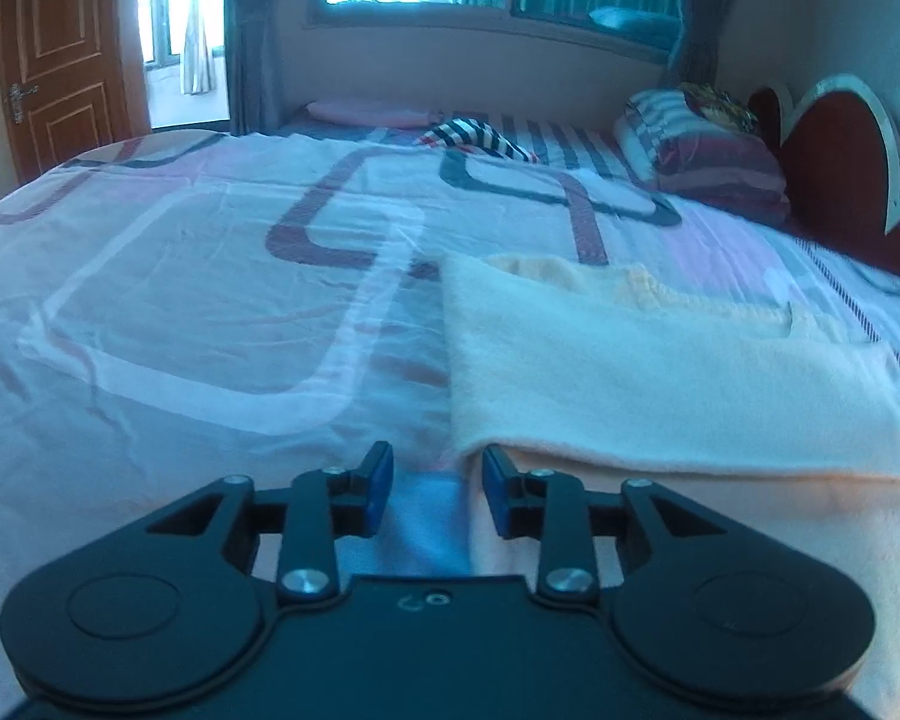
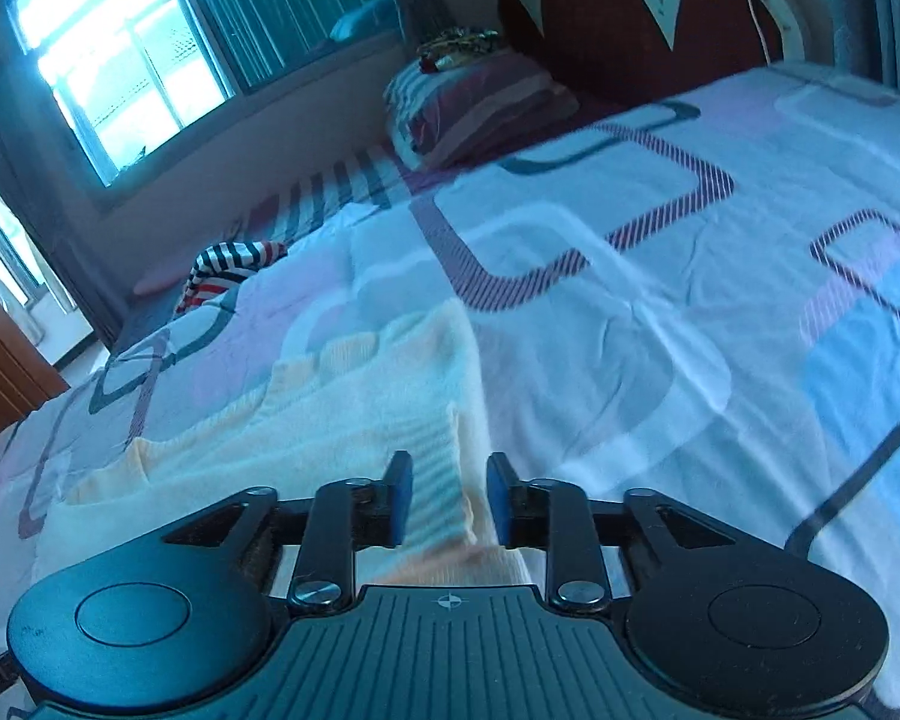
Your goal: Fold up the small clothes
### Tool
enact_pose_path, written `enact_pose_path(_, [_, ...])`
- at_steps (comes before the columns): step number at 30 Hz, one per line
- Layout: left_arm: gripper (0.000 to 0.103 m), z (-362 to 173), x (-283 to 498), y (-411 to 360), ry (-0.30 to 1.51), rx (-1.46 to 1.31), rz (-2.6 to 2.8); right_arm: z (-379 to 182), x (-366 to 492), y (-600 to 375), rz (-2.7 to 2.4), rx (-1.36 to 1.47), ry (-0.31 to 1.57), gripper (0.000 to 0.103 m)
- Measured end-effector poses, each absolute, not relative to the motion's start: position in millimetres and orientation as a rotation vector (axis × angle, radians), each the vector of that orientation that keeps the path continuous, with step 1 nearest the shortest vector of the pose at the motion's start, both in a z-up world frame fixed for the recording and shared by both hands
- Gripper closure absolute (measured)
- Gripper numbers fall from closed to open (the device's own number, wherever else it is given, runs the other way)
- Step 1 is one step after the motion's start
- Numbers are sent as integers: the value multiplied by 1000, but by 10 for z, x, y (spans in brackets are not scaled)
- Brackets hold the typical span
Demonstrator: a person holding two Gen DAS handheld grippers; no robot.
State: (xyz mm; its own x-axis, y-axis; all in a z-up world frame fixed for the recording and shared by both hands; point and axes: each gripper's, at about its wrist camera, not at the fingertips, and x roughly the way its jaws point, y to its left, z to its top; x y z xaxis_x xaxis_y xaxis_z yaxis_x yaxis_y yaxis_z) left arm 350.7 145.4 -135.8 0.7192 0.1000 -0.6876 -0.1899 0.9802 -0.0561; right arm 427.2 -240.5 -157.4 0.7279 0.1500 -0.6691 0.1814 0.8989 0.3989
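Item: cream knit garment [image 1: 660, 372], small, soft, ribbed at its edges. Location: flat on the bed [image 1: 210, 300], folded over itself so an upper layer lies on a lower one. It spreads ahead and to the right of the left gripper [image 1: 438, 489], and ahead and to the left of the right gripper [image 2: 450, 495]. Judged reason for placement: laid out flat on the patterned sheet so each fold has even support and the layers stay aligned.

Item: left gripper. Jaws apart, nothing pressed between the blue pads [image 1: 381, 480]. The folded near edge of the garment lies just beyond its right finger; bare sheet shows in the gap. Judged reason: a corner set down and let go, so the fold rests under its own weight.

Item: right gripper. Jaws apart; a ribbed corner of the garment sits in the gap, but the pads do not appear to press on it. Judged reason: same release at the opposite corner, both ends handled together to keep the fold square.

Item: striped cloth [image 2: 234, 267], crumpled, well beyond the grippers near the far edge of the bed. Possibly another piece awaiting folding.

Item: striped pillow [image 1: 702, 150], far ahead by the headboard [image 1: 834, 168].
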Motion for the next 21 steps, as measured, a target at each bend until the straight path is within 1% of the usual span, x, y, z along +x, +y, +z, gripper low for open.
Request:
enact_pose_path(1, [70, -1326, 3508, 1470, 746, -139, 163, -1554, 4304, -2380, -11, 454, 758, 68])
enact_pose_path(2, [68, -1300, 3520, 1482, 741, -153, 164, -1543, 4342, -2349, -3, 441, 757, 66])
enact_pose_path(3, [61, -1282, 3545, 1489, 741, -168, 165, -1541, 4383, -2313, 3, 429, 761, 64])
enact_pose_path(5, [52, -1260, 3650, 1497, 749, -205, 168, -1561, 4476, -2234, 15, 408, 776, 61])
enact_pose_path(7, [48, -1236, 3760, 1482, 742, -225, 166, -1601, 4559, -2167, 24, 387, 790, 60])
enact_pose_path(9, [48, -1228, 3881, 1442, 734, -224, 156, -1609, 4603, -2087, 47, 372, 785, 60])
enact_pose_path(14, [56, -1329, 4222, 1262, 746, -201, 106, -1627, 4726, -1783, 138, 317, 793, 60])
enact_pose_path(19, [56, -1504, 4486, 1183, 775, -137, 112, -1730, 4881, -1588, 197, 271, 821, 60])
enact_pose_path(20, [53, -1535, 4521, 1201, 779, -129, 119, -1764, 4904, -1597, 191, 262, 826, 60])
enact_pose_path(21, [52, -1565, 4551, 1230, 786, -128, 119, -1804, 4926, -1614, 175, 245, 831, 60])
